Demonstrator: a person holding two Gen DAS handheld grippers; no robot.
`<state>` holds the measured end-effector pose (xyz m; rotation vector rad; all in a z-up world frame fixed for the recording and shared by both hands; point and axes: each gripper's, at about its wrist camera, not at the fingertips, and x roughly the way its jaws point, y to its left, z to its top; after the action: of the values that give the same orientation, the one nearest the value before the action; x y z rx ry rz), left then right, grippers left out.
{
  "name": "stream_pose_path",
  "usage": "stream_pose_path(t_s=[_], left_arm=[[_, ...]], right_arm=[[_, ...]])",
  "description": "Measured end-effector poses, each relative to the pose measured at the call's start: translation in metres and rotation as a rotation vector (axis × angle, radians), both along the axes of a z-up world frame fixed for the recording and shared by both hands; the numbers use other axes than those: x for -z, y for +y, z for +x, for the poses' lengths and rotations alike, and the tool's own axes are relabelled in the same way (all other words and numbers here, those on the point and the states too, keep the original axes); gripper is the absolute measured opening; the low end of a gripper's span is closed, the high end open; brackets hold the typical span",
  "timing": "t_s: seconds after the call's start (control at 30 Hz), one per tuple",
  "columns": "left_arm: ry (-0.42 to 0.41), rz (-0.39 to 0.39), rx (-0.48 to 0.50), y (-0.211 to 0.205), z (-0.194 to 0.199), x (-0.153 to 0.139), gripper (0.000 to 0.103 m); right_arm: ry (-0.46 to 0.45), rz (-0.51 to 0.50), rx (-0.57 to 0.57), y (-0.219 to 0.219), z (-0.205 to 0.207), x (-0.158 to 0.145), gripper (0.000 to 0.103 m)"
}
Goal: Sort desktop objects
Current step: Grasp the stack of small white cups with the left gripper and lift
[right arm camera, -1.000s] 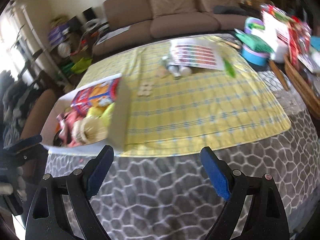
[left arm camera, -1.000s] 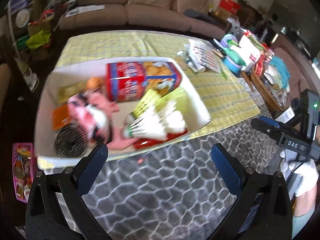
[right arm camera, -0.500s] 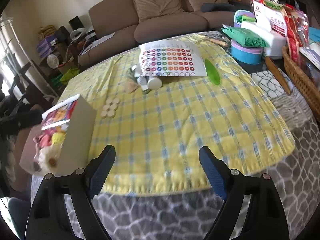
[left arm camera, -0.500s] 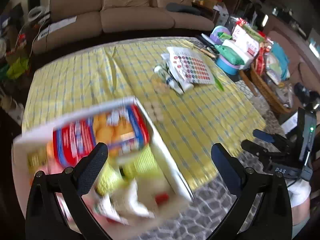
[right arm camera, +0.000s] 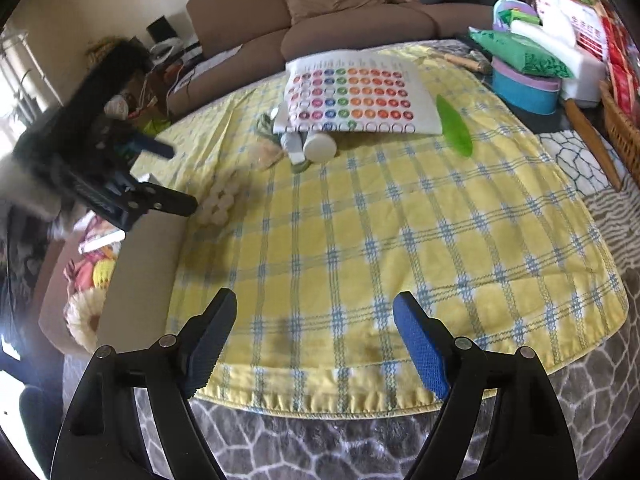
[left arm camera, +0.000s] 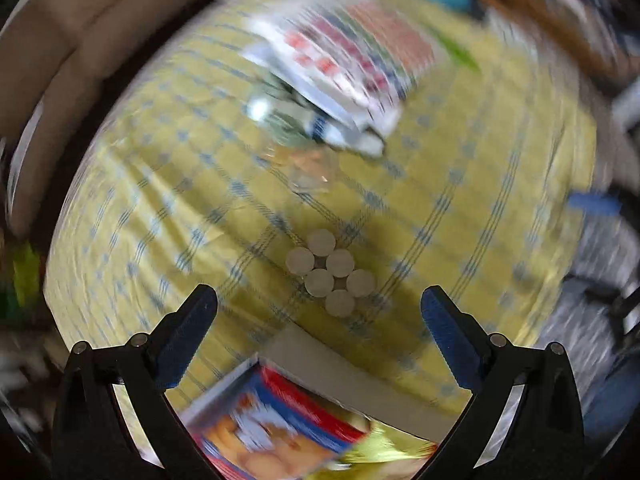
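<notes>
Bright daylight from the left, heavy rotational blur in the left wrist view, fisheye-bent edges

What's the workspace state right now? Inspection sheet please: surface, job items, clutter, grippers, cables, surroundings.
Surface: yellow checked cloth over a grey patterned cover.
Job's things: six white discs in a cluster; white bin at the cloth's left edge, holding a snack box and shuttlecocks.
Clutter: colour-dot sheet lying over tubes; green leaf-shaped piece.
Grippers: left gripper open, empty, above the discs; right gripper open, empty, its jaws having just closed slightly.
Cables: some by the sofa's left end, blurred.
Surroundings: brown sofa; wicker basket; packages at right.
</notes>
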<state>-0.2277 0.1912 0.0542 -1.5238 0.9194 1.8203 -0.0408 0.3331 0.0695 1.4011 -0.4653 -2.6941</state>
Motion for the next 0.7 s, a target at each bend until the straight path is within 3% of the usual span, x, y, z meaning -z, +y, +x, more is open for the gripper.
stream_pose_path(t_s=[0.07,0.17,0.3,0.57,0.67,0.7], left_arm=[[0.002,-0.093,0.138,0.01,0.005,0.016,0.102],[-0.04,-0.143,0.276,0.014,0.011,0.032,0.102],[-0.096,-0.183,0.323,0.012,0.002,0.05,0.102],[-0.15,-0.164,0.4,0.012,-0.003,0.07,0.101],[-0.156,-0.172,0.411,0.01,-0.002,0.07,0.099],[-0.16,-0.175,0.414,0.011,-0.001,0.07,0.091]], right_arm=[[-0.002,-0.014,-0.004,0.0,0.0,0.001,0.083],[0.003,-0.022,-0.013,-0.001,0.001,-0.001,0.083],[-0.007,-0.027,-0.038,-0.005,0.004,-0.002,0.083],[-0.018,-0.028,-0.035,0.001,0.004,0.001,0.083],[-0.029,-0.023,-0.039,-0.001,0.003,0.003,0.083],[-0.032,-0.021,-0.041,-0.001,0.003,0.004,0.083]])
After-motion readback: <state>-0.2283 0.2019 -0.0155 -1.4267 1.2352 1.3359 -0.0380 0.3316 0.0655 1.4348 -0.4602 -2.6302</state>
